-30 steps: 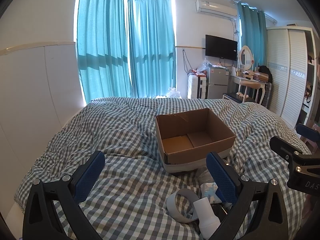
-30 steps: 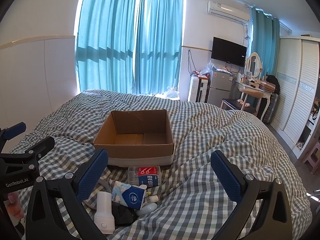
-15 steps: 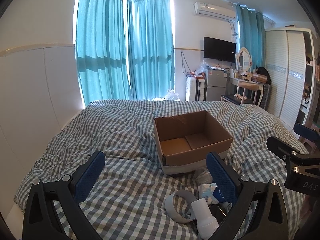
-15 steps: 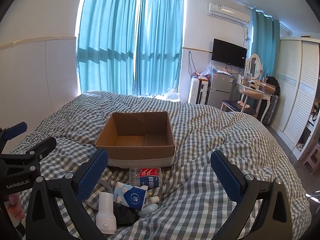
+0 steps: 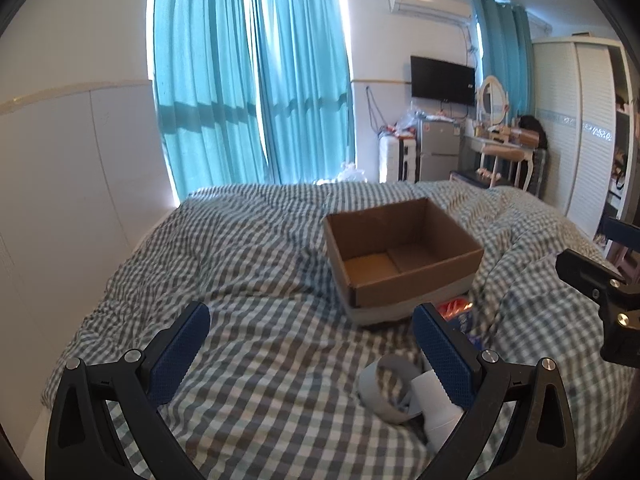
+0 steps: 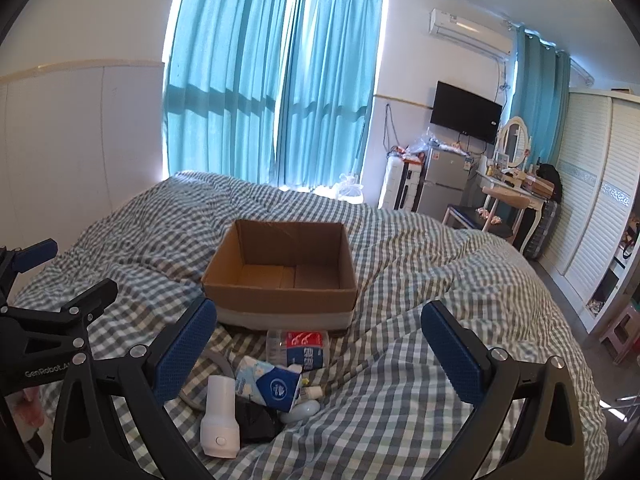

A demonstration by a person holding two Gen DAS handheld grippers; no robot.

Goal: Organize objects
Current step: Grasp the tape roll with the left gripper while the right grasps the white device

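Observation:
An open, empty cardboard box [image 6: 280, 276] [image 5: 404, 256] stands on the checked bed. In front of it lies a small pile: a white cylindrical device [image 6: 220, 424] [image 5: 438, 408], a blue-and-white tissue pack [image 6: 268, 384], a clear tub with a red-and-blue label [image 6: 298, 350], a grey ring [image 5: 384, 388], a black item [image 6: 256, 420] and a small white tube [image 6: 310, 392]. My left gripper [image 5: 308, 344] is open and empty, above the bed left of the pile. My right gripper [image 6: 318, 344] is open and empty, hovering over the pile.
The checked duvet [image 6: 420, 360] covers the whole bed. A white wall panel [image 5: 60, 200] runs along the left. Teal curtains [image 6: 280, 92], a small fridge [image 6: 444, 184], a dressing table with chair [image 6: 508, 200] and a white wardrobe [image 6: 592, 216] stand beyond the bed.
Both grippers have shifted slightly, so the box and pile sit a little lower and nearer in each view. Both stay open and empty.

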